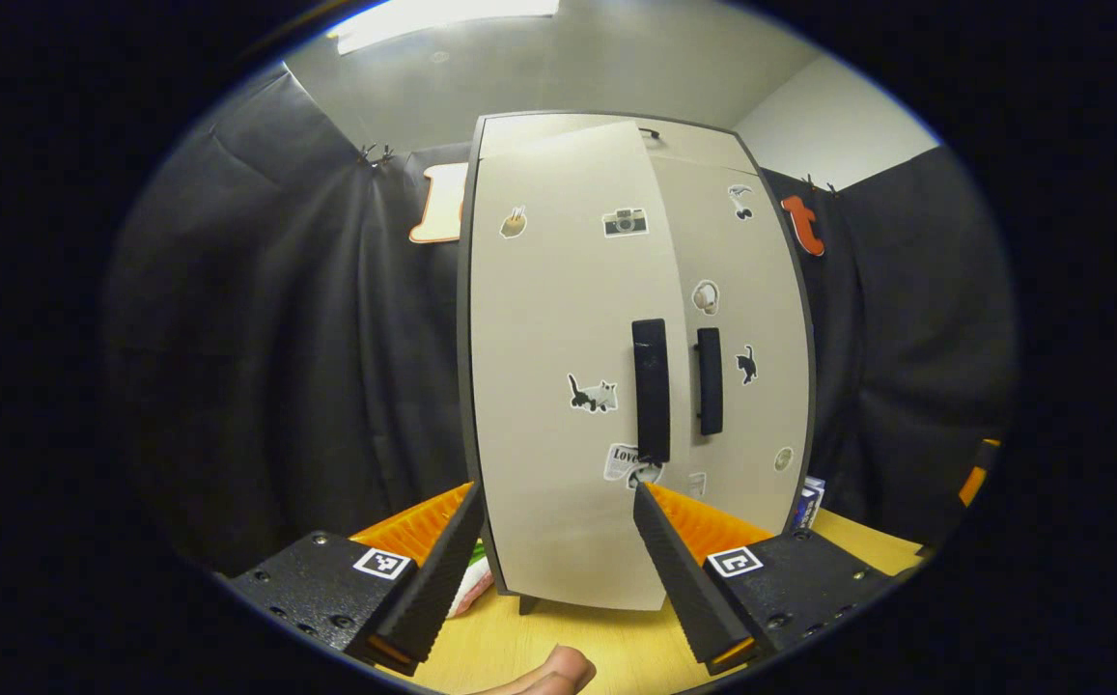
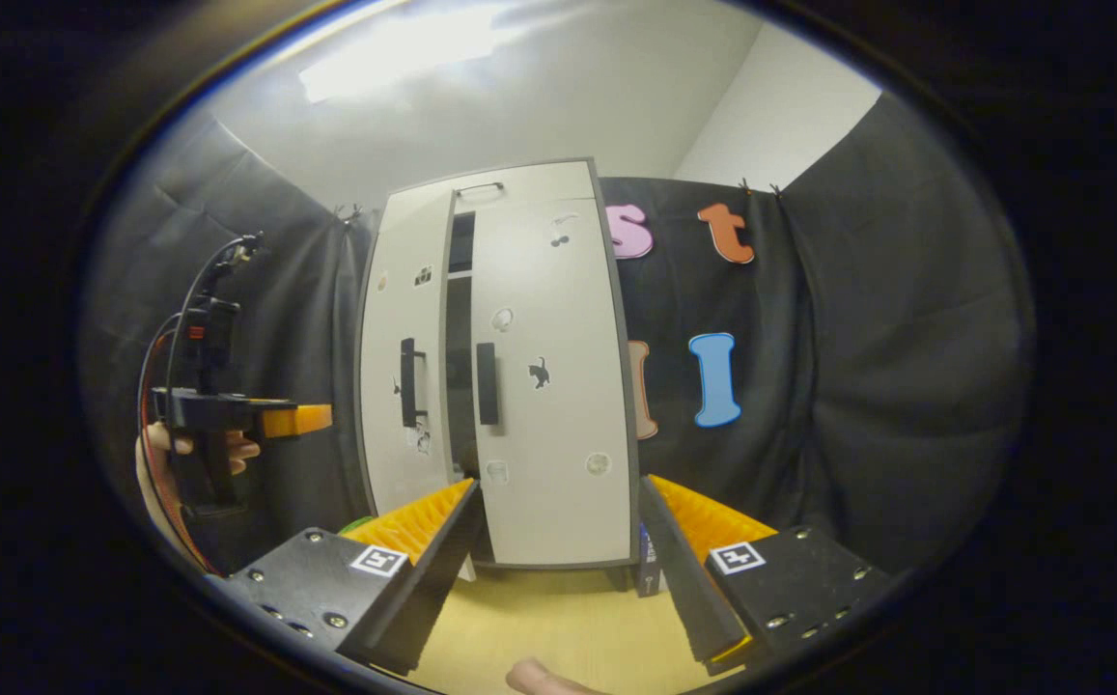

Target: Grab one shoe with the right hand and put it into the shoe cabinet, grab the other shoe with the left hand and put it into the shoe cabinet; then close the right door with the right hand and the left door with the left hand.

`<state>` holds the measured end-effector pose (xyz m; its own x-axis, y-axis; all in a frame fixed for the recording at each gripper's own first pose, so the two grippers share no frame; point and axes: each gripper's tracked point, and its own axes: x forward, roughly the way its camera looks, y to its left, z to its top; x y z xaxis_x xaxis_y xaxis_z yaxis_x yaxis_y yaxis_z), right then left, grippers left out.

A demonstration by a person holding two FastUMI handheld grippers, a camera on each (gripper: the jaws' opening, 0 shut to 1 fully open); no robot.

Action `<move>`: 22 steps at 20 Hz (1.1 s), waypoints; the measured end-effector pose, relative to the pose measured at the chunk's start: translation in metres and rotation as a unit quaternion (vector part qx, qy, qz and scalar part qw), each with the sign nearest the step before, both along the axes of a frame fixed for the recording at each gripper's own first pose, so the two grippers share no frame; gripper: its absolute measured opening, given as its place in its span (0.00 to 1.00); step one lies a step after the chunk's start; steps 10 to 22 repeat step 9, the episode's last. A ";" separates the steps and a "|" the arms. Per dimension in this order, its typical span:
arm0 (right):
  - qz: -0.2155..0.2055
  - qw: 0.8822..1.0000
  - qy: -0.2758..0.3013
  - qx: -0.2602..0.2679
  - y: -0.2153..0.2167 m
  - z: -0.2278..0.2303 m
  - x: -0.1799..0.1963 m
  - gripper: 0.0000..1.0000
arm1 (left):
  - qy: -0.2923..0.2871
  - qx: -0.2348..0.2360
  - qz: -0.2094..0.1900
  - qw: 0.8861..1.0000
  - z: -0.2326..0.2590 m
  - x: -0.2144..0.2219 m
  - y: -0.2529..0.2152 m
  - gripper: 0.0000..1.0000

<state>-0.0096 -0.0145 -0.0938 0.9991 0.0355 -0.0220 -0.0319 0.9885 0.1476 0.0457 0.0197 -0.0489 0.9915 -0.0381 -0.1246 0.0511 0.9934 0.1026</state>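
Observation:
The pale shoe cabinet [image 1: 505,130] stands on the wooden table [image 1: 606,647], straight ahead in the left gripper view. Its left door [image 1: 548,319] hangs slightly ajar, its black handle [image 1: 651,389] nearest me. The right door [image 1: 751,290] lies flush with the cabinet. My left gripper [image 1: 558,565] is open and empty, a short way in front of the left door. In the right gripper view a dark gap [image 2: 459,386] shows between the left door [image 2: 389,328] and the right door [image 2: 548,290]. My right gripper [image 2: 558,569] is open, empty, and back from the cabinet. A hand holds the left gripper [image 2: 321,420] left of the cabinet.
A blue box [image 1: 812,502] stands by the cabinet's right foot, also seen as the blue box [image 2: 648,565] between my right fingers. A pink and white item [image 1: 471,591] lies by the cabinet's left foot. Black cloth walls close in behind and on both sides.

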 end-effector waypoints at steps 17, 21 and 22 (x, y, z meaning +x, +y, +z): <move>0.002 1.000 0.008 -0.010 -0.001 -0.003 0.000 0.98 | -0.016 -0.003 -0.036 0.999 -0.015 -0.047 -0.040 0.98; 0.002 1.000 0.008 -0.010 -0.001 -0.003 0.000 0.98 | -0.016 -0.003 -0.036 0.999 -0.015 -0.047 -0.040 0.98; 0.002 1.000 0.008 -0.010 -0.001 -0.003 0.000 0.98 | -0.016 -0.003 -0.036 0.999 -0.015 -0.047 -0.040 0.98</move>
